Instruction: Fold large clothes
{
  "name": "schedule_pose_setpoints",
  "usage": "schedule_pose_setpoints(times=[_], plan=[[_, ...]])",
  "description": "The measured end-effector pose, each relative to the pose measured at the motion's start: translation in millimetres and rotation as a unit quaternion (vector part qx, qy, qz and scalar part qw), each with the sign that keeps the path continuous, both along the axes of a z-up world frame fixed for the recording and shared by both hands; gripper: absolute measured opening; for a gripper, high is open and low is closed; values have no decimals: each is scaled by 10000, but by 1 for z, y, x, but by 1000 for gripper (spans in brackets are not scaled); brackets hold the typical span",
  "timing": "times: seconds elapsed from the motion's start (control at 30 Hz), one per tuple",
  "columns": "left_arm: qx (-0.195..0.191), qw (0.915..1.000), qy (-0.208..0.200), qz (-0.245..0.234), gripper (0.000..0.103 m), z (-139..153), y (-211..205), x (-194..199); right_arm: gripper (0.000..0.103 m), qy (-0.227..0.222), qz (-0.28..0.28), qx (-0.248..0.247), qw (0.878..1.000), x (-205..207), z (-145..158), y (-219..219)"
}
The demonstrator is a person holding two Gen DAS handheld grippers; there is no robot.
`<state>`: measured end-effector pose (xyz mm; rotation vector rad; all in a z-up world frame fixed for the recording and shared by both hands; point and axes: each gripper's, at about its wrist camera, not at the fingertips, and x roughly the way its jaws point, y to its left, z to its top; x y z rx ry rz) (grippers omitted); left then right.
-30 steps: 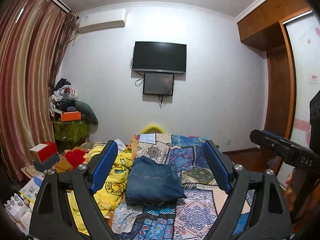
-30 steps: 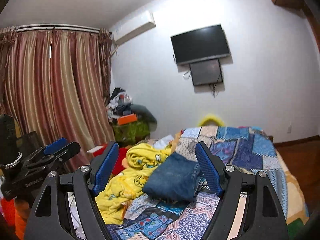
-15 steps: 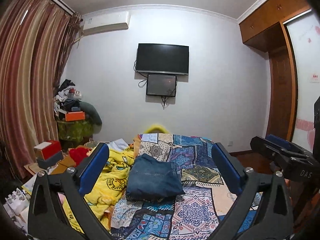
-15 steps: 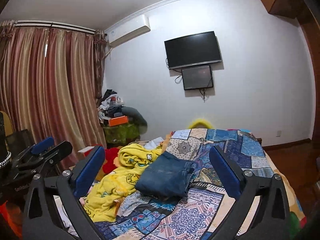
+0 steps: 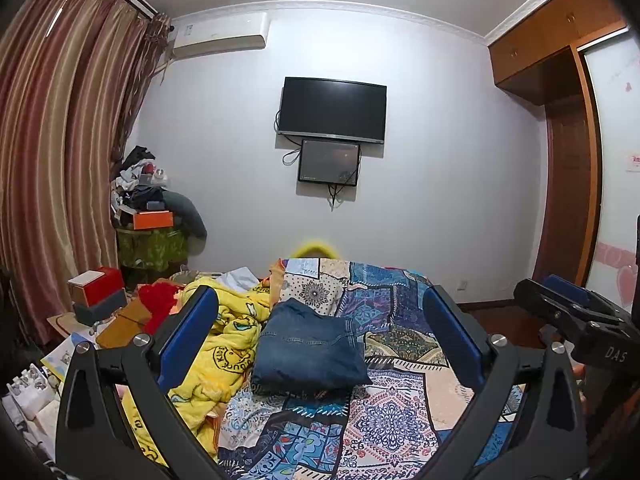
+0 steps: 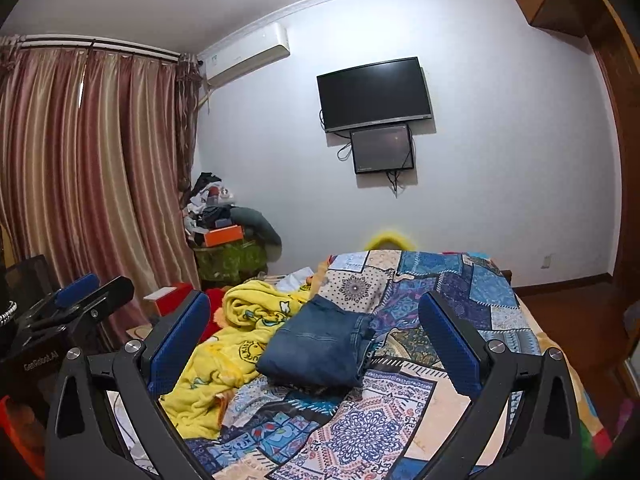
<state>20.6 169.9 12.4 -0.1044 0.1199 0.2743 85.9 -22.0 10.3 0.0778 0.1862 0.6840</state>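
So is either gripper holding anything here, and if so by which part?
Nothing is held. The left gripper and right gripper both stand open and empty, well short of the folded jeans lying on the bed.

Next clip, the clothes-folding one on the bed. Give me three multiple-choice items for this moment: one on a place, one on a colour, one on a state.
1. Where do the folded jeans lie?
A. on the patchwork bedspread
B. on the floor
C. in the wardrobe

2. What colour is the blanket beside the jeans?
A. green
B. yellow
C. white

3. How stand the left gripper and right gripper?
A. both shut on denim
B. one holds the blanket
C. both open, empty

Answers:
1 A, the quilt shows all around them.
2 B, yellow with cartoon prints.
3 C, wide gaps, nothing between the pads.
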Motion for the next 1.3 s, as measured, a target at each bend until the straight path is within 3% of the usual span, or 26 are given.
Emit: schedule_pose_setpoints(times=[0.9, 1.3], plan=[[64, 9998, 187, -2, 103, -7, -2, 4, 103, -6, -32, -85, 10000, -4, 2, -3], [-138, 9996, 188, -185, 102, -7, 3, 3, 103, 56, -110, -112, 9999, -4, 1, -5]])
